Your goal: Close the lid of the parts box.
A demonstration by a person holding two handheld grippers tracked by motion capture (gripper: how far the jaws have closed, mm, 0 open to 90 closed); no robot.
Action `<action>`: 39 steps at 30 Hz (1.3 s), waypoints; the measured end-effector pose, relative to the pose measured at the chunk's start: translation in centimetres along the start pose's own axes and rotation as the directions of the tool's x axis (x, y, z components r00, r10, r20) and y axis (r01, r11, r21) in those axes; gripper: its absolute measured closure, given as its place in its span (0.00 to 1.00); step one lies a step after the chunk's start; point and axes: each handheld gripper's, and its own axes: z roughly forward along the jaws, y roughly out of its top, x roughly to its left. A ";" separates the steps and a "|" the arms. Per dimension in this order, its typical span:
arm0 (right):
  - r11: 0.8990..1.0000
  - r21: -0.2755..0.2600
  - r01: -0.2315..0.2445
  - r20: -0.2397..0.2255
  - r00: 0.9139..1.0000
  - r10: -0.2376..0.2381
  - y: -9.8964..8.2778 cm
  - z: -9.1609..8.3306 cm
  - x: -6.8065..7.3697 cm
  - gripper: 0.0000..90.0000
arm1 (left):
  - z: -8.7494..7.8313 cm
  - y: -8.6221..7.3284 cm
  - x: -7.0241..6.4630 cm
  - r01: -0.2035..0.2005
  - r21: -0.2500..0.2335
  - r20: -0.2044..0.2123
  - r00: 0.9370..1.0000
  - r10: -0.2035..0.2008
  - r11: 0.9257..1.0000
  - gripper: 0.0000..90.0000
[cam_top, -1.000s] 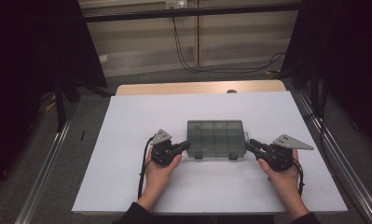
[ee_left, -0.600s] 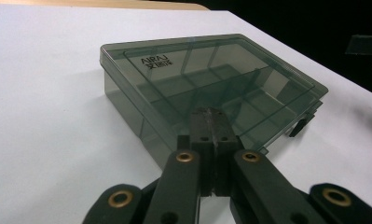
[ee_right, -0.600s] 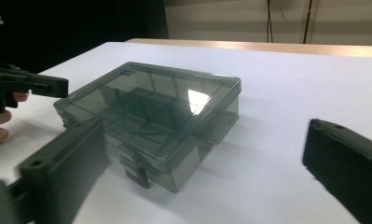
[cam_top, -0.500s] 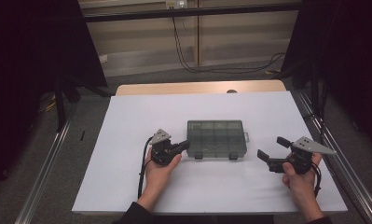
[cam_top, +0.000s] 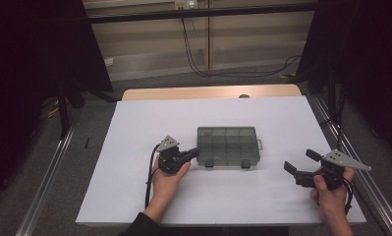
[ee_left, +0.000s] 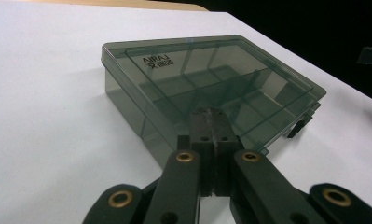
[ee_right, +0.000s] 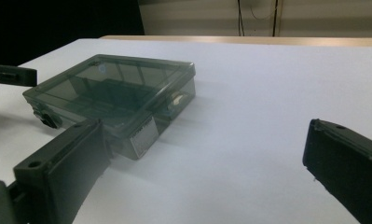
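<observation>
We have the smoky clear organizer box (cam_top: pixel 228 146) lying flat with its lid down in the middle of the white worktop (cam_top: pixel 134 196), and our left gripper (cam_top: pixel 194 153) sits clenched with nothing between its jaws, its tip at the box's left near corner, whether touching or just beside it we cannot tell. Our right gripper (cam_top: pixel 301 164) has just been opening and now stands released and empty, well apart to the box's right. We judge the handling of the box barely begun, with the front latches (cam_top: pixel 226 164) apparently not yet undone
</observation>
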 end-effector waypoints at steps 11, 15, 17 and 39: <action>1.000 0.006 0.001 0.020 1.000 -0.001 -0.4 -0.3 -0.3 0.00 | -0.8 0.3 -0.3 -0.035 -0.010 -0.044 0.998 0.035 0.999 0.92; 1.000 0.021 0.009 0.017 1.000 -0.009 -0.5 -0.1 -0.1 0.00 | -1.6 0.5 -0.2 -0.027 -0.049 -0.048 0.999 0.025 0.998 0.64; 1.000 0.023 0.017 0.019 1.000 -0.017 -0.5 0.0 -0.1 0.00 | -2.2 0.6 -0.2 -0.037 -0.062 -0.028 0.999 0.035 0.997 0.58; 0.999 0.026 0.024 0.028 0.999 -0.025 -0.6 0.2 0.0 0.00 | -6.4 -0.1 1.3 -0.064 -0.068 -0.031 0.998 0.062 0.996 0.02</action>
